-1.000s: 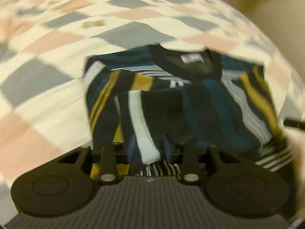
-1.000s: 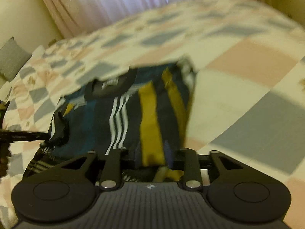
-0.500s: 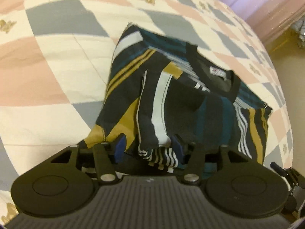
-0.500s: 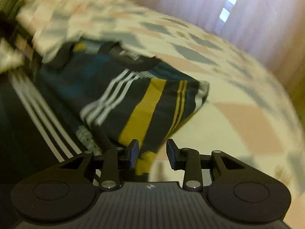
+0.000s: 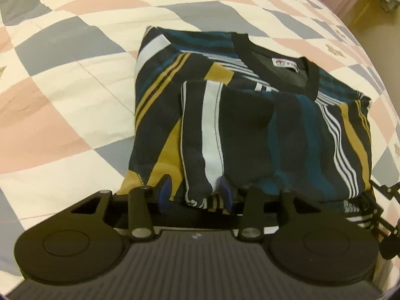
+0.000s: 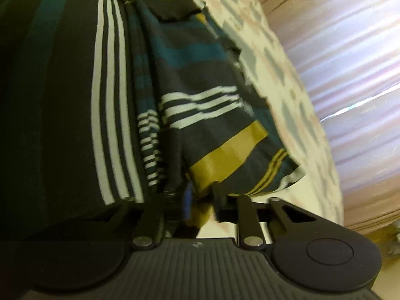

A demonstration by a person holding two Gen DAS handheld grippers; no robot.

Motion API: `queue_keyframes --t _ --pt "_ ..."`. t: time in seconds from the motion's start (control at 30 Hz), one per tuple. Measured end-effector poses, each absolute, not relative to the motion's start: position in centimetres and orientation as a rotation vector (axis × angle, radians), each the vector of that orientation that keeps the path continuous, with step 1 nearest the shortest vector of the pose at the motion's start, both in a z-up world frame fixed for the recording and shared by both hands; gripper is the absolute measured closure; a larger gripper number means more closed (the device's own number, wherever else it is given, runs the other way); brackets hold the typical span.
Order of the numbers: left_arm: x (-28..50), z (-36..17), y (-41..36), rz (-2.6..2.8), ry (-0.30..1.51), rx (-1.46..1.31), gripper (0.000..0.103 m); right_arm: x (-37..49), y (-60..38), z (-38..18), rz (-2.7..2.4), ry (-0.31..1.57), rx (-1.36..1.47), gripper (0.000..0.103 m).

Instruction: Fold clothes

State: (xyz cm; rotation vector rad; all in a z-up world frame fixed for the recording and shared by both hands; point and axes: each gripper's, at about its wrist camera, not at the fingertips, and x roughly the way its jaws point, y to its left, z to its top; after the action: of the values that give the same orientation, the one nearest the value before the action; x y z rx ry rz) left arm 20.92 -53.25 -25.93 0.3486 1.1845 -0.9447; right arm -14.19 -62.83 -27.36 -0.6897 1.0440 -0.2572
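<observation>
A dark sweater (image 5: 250, 125) with teal, mustard and white stripes lies folded on the bed, its black collar and label (image 5: 285, 63) facing up at the far side. At its near edge my left gripper (image 5: 196, 192) is shut on a white-striped fold of the knit. In the right wrist view the sweater (image 6: 200, 80) fills the left and middle, seen tilted. My right gripper (image 6: 203, 198) is shut on its mustard-striped edge. Part of the right gripper's frame (image 5: 382, 195) shows at the sweater's right corner.
A quilted bedspread (image 5: 62, 87) of pink, grey and cream squares lies under and around the sweater. Pale curtains (image 6: 350, 75) hang beyond the bed (image 6: 287, 75) on the right. A beige floor strip (image 5: 362, 7) shows at the far right corner.
The right gripper's jaws narrowed onto the sweater's edge and its view rolled sideways. The left gripper kept its hold and its view steadied over the sweater.
</observation>
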Motion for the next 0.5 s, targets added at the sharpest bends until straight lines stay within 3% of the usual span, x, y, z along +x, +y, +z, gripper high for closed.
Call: queue_keyframes --t 0.27,0.33,0.5 --pt "18.8 -23.7 -53.1 -1.039 1.034 0.531 0.073 -14.9 -62.8 -25.6 -0.301 1.02 -0.654 0.08" --pt "17.7 -21.8 -51.4 -1.065 0.965 0.596 0.073 -16.6 -62.0 -23.6 -0.315 1.001 -0.608 0.068" --pt "12.6 -19.7 -43.1 -1.089 0.8 0.936 0.073 -23.6 -57.0 -20.9 -0.244 1.031 -0.582 0.065"
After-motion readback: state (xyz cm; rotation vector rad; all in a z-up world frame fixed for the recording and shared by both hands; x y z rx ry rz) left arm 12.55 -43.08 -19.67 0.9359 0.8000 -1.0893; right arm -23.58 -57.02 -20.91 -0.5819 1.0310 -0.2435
